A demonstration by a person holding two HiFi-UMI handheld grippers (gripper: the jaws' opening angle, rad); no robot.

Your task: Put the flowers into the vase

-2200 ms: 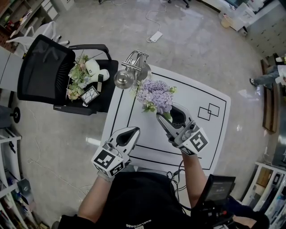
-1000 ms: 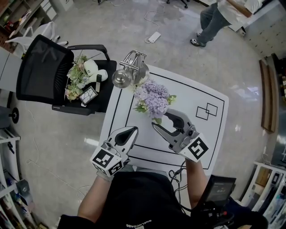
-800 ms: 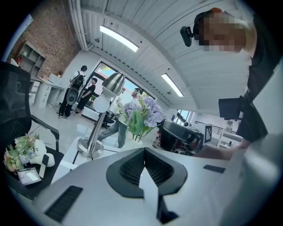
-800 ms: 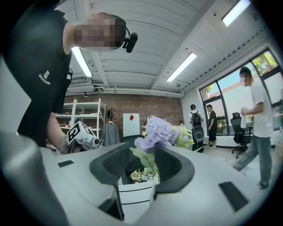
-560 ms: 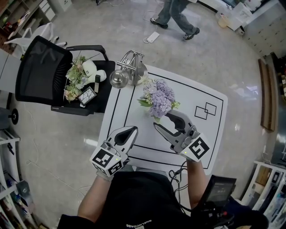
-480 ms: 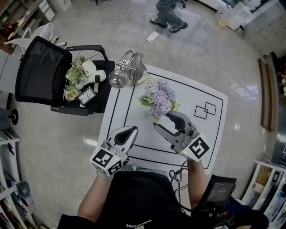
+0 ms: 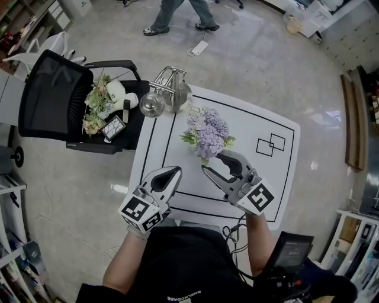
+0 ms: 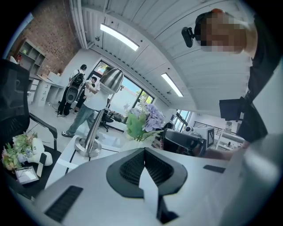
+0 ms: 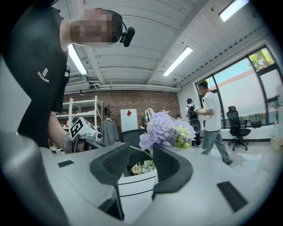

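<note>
A bunch of purple and pale green flowers (image 7: 205, 131) (image 8: 148, 119) (image 9: 166, 130) stands upright over the white table (image 7: 254, 121). Its stem end sits at the tips of my right gripper (image 7: 212, 161) (image 9: 140, 149), which points level and is shut on the stem. My left gripper (image 7: 176, 171) (image 8: 143, 154) hovers at the near left of the table, shut and empty. At the table's far left corner stands a tall silver metal piece (image 7: 169, 94) (image 8: 104, 101) with a round foot and a domed top. I cannot tell whether it is the vase.
A black office chair (image 7: 53, 94) beside the table's left edge carries a second bunch of pale flowers (image 7: 98, 103) (image 8: 15, 152), a white object and a small card. A person (image 7: 177, 9) walks on the floor beyond. Black outlines mark the tabletop.
The flower bunch has swung slightly left and turned with my right gripper. The person in the background has walked from right to left. My left gripper has stayed put.
</note>
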